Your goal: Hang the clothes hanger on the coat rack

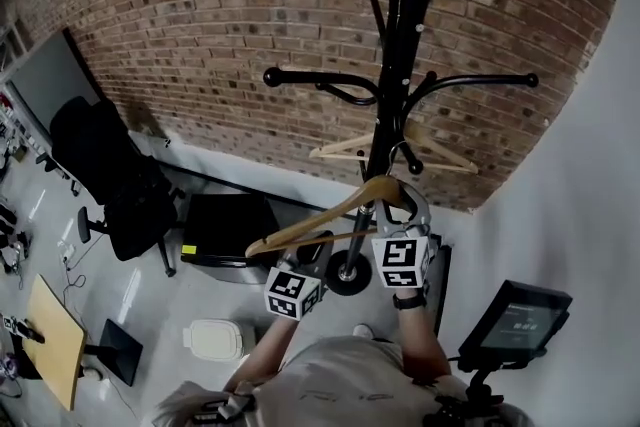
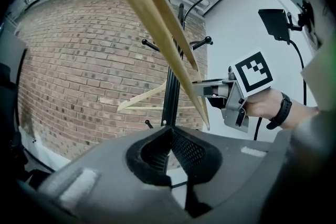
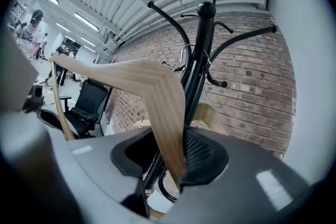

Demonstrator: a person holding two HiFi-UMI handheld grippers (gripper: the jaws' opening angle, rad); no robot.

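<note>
**Head view**
- Rack: one black coat rack [image 1: 403, 65] stands before the brick wall [image 1: 200, 5].
- Hangers: two, both wooden. The held hanger [image 1: 345, 204] sits just in front of the pole, level with the lower pegs. A second hanger [image 1: 340, 148] hangs on the rack behind it.
- Grippers: two. The right gripper [image 1: 398, 210] is at the held hanger's shoulder, and the left gripper [image 1: 318, 247] is just beside its lower bar.
- Containers: a black case [image 1: 225, 227] and a white lidded tub [image 1: 215, 340] sit on the floor, both closed, contents hidden.

**Left gripper view**
- Jaws: the left gripper [image 2: 167, 131] has its pads pressed together with nothing between them.
- Hanger: the held hanger [image 2: 160, 23] crosses above the jaws, apart from them.

**Right gripper view**
- Jaws: the right gripper [image 3: 167, 152] has its jaws spread. The held hanger [image 3: 157, 92] passes down between them, leaning on the right-hand pad with a gap to the other.
- Hook: I cannot tell whether it sits on a peg.
</note>
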